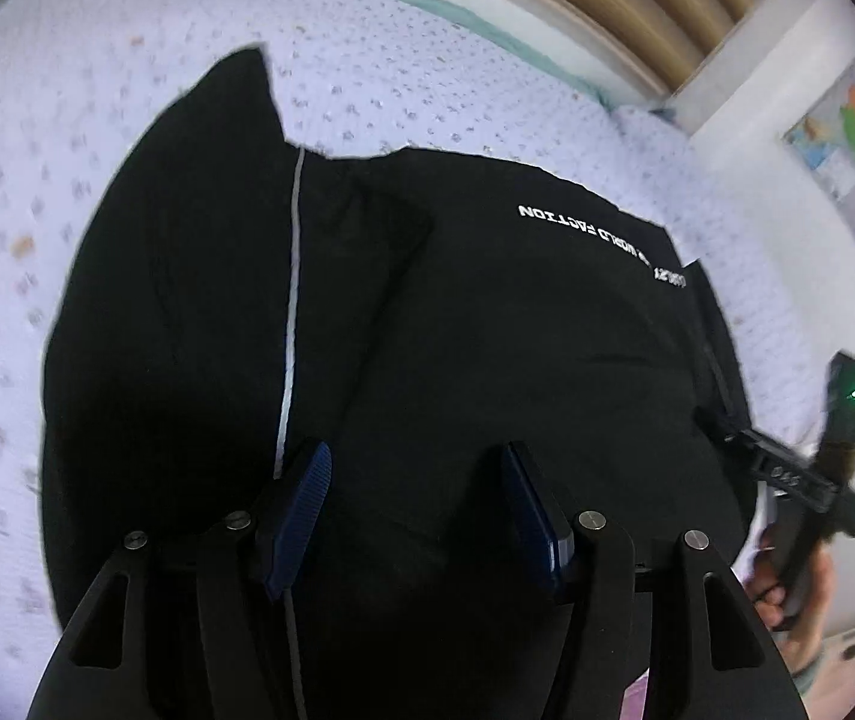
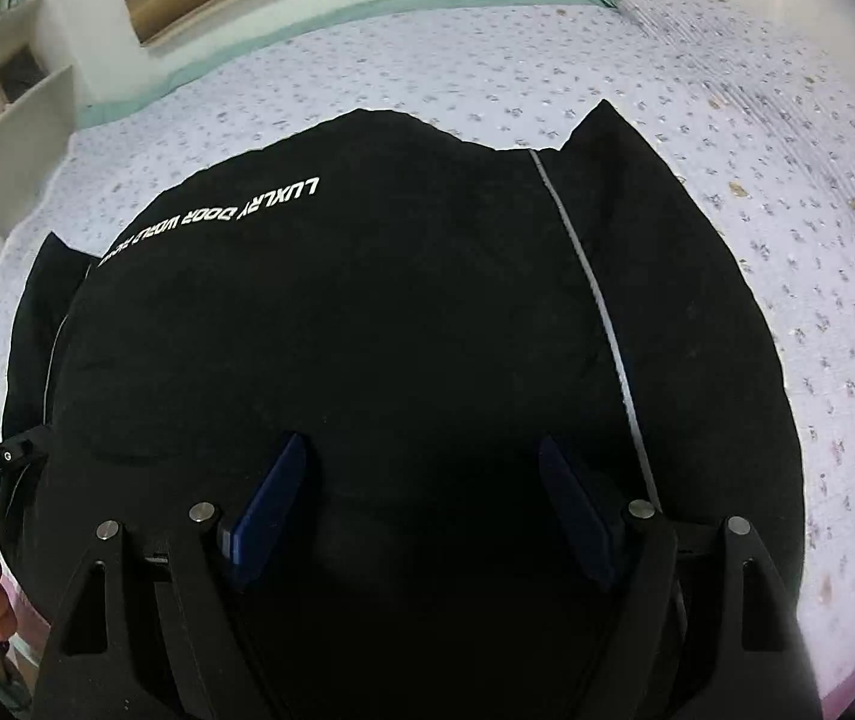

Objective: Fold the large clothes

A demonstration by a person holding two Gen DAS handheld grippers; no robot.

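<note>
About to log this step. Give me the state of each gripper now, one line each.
Left gripper: open, nothing between the pads, above the black garment.
Right gripper: open, holding nothing, also above the garment.

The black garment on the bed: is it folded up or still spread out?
Partly folded: the black garment lies flat on the bedsheet, one layer doubled over the body, a sleeve corner poking out beyond it.

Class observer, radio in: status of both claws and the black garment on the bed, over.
Left claw open, empty, above the black garment. Right claw open, empty. Garment lies partly folded on the bedspread, white lettering up. Nothing in the way.
</note>
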